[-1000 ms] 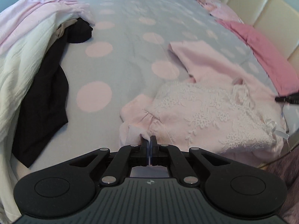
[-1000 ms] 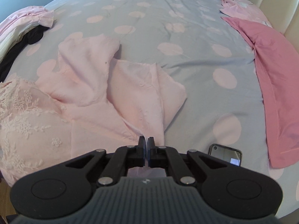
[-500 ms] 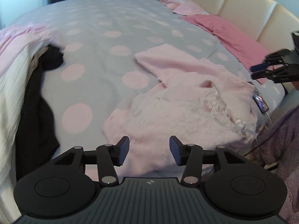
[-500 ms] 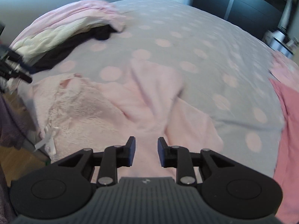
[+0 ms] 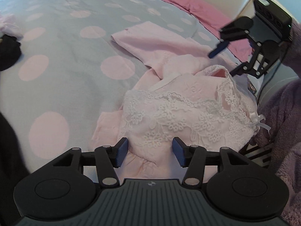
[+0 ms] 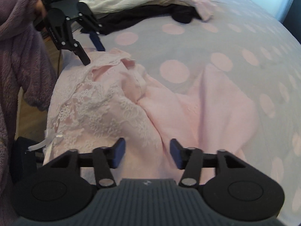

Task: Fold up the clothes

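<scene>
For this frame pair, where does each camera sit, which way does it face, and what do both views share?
Left wrist: on the left tool, angled down across the bed; its opening jaws, right tool and a purple sleeve show.
Right wrist: on the right tool, angled down towards the clothes pile; its opening jaws and left tool show.
Shared: pink lace garment, ungripped.
</scene>
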Action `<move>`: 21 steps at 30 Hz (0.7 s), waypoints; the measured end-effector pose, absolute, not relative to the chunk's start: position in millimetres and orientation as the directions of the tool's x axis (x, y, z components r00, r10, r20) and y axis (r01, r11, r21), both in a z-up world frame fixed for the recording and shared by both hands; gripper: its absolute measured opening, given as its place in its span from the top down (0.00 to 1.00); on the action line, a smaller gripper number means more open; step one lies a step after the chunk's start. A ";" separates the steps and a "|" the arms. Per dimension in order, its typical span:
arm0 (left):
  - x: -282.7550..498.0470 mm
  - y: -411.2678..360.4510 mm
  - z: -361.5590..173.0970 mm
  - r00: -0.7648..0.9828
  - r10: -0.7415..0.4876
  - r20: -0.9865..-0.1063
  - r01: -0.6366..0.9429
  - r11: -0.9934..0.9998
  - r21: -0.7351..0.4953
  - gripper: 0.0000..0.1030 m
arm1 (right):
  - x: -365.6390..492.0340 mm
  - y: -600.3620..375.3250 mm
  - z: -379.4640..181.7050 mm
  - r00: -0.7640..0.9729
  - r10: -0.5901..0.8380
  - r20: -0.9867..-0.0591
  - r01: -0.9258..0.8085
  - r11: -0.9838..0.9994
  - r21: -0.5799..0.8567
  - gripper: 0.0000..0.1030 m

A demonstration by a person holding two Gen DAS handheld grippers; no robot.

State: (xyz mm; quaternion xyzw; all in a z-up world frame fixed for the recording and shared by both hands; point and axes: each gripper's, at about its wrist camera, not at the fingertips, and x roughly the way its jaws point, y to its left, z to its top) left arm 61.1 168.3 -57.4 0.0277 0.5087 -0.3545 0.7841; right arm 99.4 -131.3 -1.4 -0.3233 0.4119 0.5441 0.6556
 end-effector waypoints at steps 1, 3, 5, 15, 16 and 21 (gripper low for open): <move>63.2 166.6 -61.0 0.219 -0.529 -0.820 0.595 0.739 -0.317 0.49 | 104.6 -125.2 -3.7 0.037 0.451 -0.892 -0.985 0.166 0.043 0.42; 65.8 162.2 -67.5 0.204 -0.527 -0.825 0.616 0.724 -0.311 0.49 | 112.4 -113.8 -9.5 -0.030 0.444 -0.896 -0.992 0.100 0.083 0.41; 66.1 156.6 -72.9 0.198 -0.518 -0.832 0.641 0.710 -0.290 0.49 | 117.4 -101.1 -17.4 -0.093 0.423 -0.901 -0.992 0.033 0.118 0.40; 62.5 146.5 -78.2 0.221 -0.496 -0.840 0.705 0.676 -0.214 0.48 | 113.3 -80.8 -29.8 -0.213 0.367 -0.905 -0.977 -0.070 0.201 0.73; 61.4 146.3 -77.7 0.223 -0.497 -0.839 0.705 0.676 -0.213 0.49 | 109.7 -84.1 -25.7 -0.205 0.371 -0.906 -0.979 -0.072 0.192 0.77; 51.3 140.3 -67.7 0.207 -0.505 -0.838 0.727 0.652 -0.214 0.75 | 81.7 -109.7 -3.7 -0.131 0.384 -0.914 -0.991 -0.067 0.114 0.91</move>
